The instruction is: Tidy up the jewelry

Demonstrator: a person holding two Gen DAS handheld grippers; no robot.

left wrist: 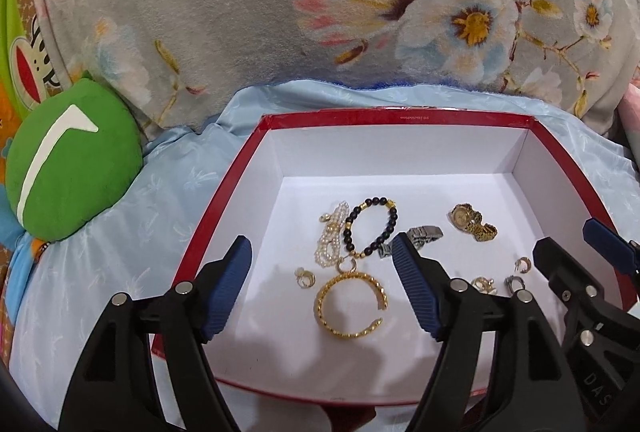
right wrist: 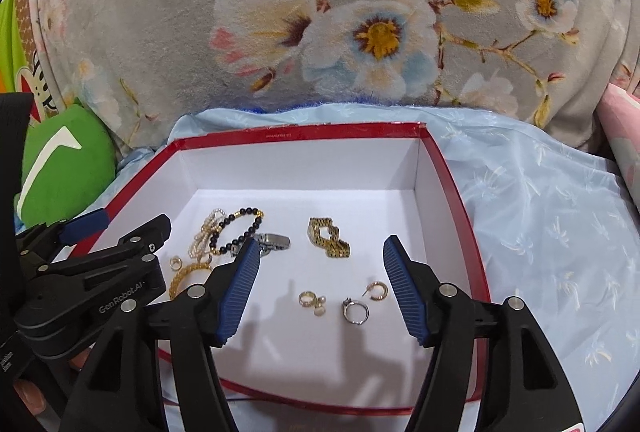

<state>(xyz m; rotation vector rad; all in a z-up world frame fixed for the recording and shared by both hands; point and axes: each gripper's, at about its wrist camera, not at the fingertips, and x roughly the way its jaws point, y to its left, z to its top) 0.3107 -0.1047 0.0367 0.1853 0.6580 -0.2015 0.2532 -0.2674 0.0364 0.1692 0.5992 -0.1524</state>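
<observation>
A red box (left wrist: 224, 216) with a white inside lies on the bed and holds the jewelry. In the left wrist view a gold bangle (left wrist: 352, 306), a black bead bracelet (left wrist: 370, 228), a pearl strand (left wrist: 330, 240) and a gold ring (left wrist: 305, 278) lie below my left gripper (left wrist: 322, 248). Its jaws stand open with nothing between them. In the right wrist view my right gripper (right wrist: 322, 244) hangs open over a gold watch (right wrist: 328, 238), a silver ring (right wrist: 356, 310), a gold hoop earring (right wrist: 376, 290) and a small gold ring (right wrist: 310, 300). The two grippers hover side by side.
A silver watch (right wrist: 274, 240) lies mid-box. A green plush toy (left wrist: 76, 159) sits left of the box, and a grey floral blanket (left wrist: 280, 11) rises behind it. Light blue sheet (right wrist: 540, 211) spreads to the right. A person's fingers (right wrist: 28, 396) show at the lower left.
</observation>
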